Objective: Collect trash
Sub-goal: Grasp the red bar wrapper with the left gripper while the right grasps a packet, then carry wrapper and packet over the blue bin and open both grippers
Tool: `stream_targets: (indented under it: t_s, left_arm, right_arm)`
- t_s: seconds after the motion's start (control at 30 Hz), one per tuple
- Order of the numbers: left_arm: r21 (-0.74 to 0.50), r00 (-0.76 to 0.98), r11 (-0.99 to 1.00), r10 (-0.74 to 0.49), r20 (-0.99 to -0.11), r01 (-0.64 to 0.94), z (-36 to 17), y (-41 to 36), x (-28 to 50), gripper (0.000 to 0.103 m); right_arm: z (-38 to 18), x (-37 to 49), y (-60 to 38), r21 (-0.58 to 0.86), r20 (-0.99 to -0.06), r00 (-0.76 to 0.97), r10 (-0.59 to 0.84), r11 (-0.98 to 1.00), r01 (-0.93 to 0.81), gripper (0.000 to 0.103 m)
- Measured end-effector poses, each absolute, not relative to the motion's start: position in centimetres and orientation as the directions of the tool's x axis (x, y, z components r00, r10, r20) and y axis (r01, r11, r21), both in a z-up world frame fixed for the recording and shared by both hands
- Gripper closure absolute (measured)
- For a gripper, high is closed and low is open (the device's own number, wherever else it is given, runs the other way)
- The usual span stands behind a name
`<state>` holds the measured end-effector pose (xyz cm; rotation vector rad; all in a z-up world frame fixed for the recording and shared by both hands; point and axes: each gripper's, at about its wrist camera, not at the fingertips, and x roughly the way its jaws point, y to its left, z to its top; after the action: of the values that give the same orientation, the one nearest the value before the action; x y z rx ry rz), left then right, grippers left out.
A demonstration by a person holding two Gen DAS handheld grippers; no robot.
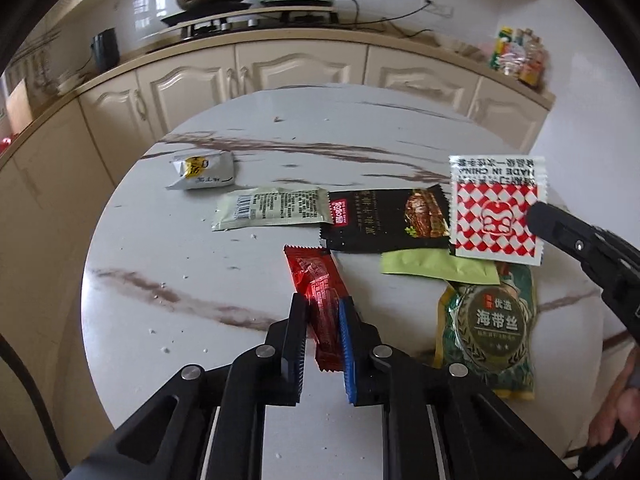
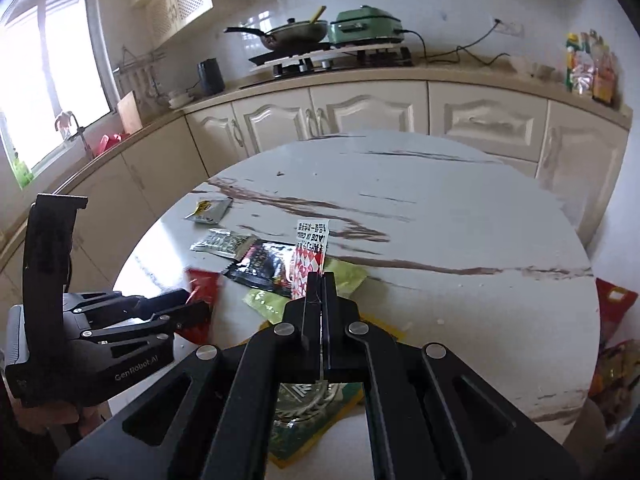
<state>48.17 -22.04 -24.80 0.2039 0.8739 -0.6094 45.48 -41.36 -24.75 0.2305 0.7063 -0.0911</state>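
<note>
- Two wrappers were already in the grippers, so the step in hand looked like pick-up, with the carry-off not yet made.
- At ten o'clock on the round marble table [image 1: 168, 264] lay a crumpled white wrapper [image 1: 202, 171]; just right of it lay a pale green sachet [image 1: 272, 208], and a black packet [image 1: 384, 220] touched that sachet's right end.
- At six o'clock the left gripper [image 1: 323, 322] had its jaws pressed onto the red wrapper [image 1: 316, 280], whose far end seemed to rest on the table.
- At three o'clock the right gripper [image 2: 319, 292] had its jaws tight together on a red-and-white checked sachet [image 1: 494, 208], which stood up clear of the pile.
- Under it lay a lime-green wrapper [image 1: 436, 266] and a dark green seaweed packet [image 1: 496, 320].
- Next, as I judged it, both hands needed to lift straight up and carry their wrappers to a bin, which neither view showed.
</note>
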Motion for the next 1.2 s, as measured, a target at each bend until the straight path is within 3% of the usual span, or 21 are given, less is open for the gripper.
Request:
stream_targets:
  t_s: [0.4, 0.63, 0.9, 1.2]
  left_arm:
    - [-0.195, 0.483, 0.763, -0.562, -0.671, 0.617, -20.2, -17.9, 46.3, 0.096]
    - [-0.221, 0.531, 0.762, -0.599, -0.6, 0.609, -16.9, -11.7, 44.3, 0.096]
    - [-0.217, 0.655, 0.864, -0.489, -0.576, 0.454, -16.6, 1.8, 45.0, 0.095]
    - [-0.239, 0.622, 0.953, -0.303, -0.722, 0.186, -25.6, 15.6, 49.1, 0.095]
  right_arm:
    - [-22.1, 44.9, -39.1, 0.142, -0.618, 0.786, -0.022, 0.98, 0.139, 0.102]
    - [-19.1, 45.6, -34.0, 0.1, -0.59, 0.808, 0.006, 0.993, 0.065, 0.102]
    - [-18.2, 49.8, -22.8, 0.062, -0.575, 0.805, 0.145, 0.989, -0.134, 0.102]
    - [-25.9, 58.0, -7.4, 0.091, -0.67, 0.66, 0.338, 0.921, -0.38, 0.102]
